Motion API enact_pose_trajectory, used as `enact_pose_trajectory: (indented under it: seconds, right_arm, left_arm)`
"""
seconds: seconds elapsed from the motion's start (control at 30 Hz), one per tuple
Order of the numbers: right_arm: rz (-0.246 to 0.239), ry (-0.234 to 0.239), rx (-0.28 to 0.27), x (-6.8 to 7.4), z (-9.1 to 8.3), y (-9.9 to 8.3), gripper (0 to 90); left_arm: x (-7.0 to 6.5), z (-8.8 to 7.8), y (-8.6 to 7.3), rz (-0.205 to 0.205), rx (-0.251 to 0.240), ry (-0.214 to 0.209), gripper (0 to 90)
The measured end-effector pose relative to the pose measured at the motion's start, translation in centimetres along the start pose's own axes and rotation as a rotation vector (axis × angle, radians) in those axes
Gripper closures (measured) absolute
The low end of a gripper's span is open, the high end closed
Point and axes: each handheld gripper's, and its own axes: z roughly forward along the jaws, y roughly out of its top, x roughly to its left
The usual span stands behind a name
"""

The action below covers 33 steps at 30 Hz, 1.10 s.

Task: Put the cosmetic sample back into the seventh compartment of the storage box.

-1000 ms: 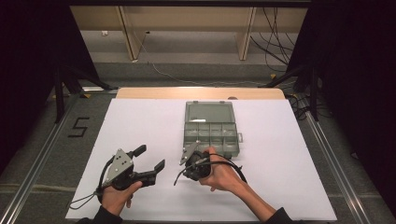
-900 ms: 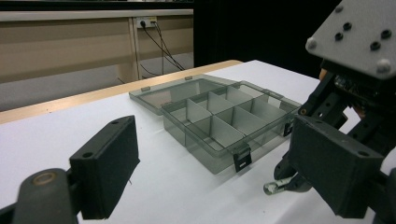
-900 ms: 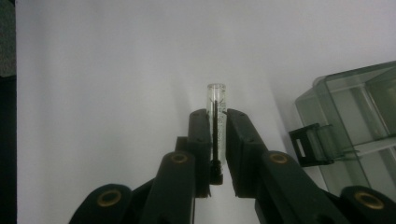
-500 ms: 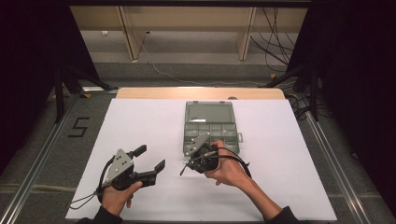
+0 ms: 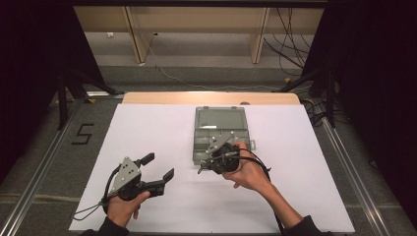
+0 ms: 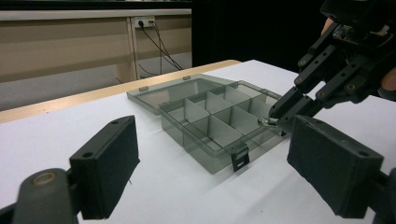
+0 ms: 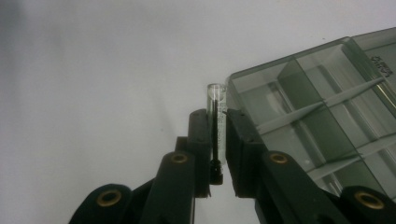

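Grippers: two; left gripper [image 5: 158, 169] spread, right gripper [image 7: 218, 122] pinching vial.
Vial: one small clear glass tube [image 7: 216, 112].
Box: one smoky compartmented plastic case [image 5: 219, 133], just beside right jaws.

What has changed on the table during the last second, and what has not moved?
The right gripper, shut on a small clear tube, moved forward and a little to the right, and now reaches the near edge of the open compartment box. The left gripper stayed open and resting at the same place, and the box did not move.
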Motion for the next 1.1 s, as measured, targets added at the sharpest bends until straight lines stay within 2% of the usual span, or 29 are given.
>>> enact_pose_trajectory:
  seconds: [0.1, 0.13, 0.2, 0.3, 0.63, 0.93, 1.07, 1.1]
  right_arm:
    - [0.014, -0.006, -0.006, -0.6, -0.4, -0.2, 80.9]
    - [0.033, -0.018, -0.010, -0.9, -0.5, -0.3, 80.9]
    - [0.040, -0.020, -0.013, -1.1, -0.6, -0.4, 80.9]
    - [0.057, -0.042, -0.023, -1.7, -0.8, -0.7, 80.9]
    - [0.084, -0.050, -0.026, -2.3, -1.3, -1.0, 80.9]
    - [0.128, -0.080, -0.041, -3.2, -1.6, -1.5, 80.9]
    - [0.140, -0.085, -0.030, -3.5, -1.8, -1.7, 80.9]
    - [0.140, -0.094, -0.042, -3.6, -1.7, -1.8, 80.9]
  left_arm:
    - [0.0, 0.0, 0.0, 0.001, 0.002, -0.002, 15.5]
    - [0.1, 0.2, 0.0, 0.014, -0.016, -0.015, 15.6]
    - [0.0, 0.0, 0.0, 0.003, 0.001, -0.003, 15.6]
    - [0.0, 0.0, 0.0, 0.002, 0.000, -0.003, 15.5]
    - [0.0, 0.0, 0.0, 0.003, -0.001, -0.004, 15.6]
    - [0.0, 0.0, 0.0, 0.013, 0.000, -0.006, 15.6]
    - [0.0, 0.0, 0.0, 0.013, 0.000, -0.006, 15.6]
    - [0.0, 0.0, 0.0, 0.012, 0.000, -0.006, 15.6]
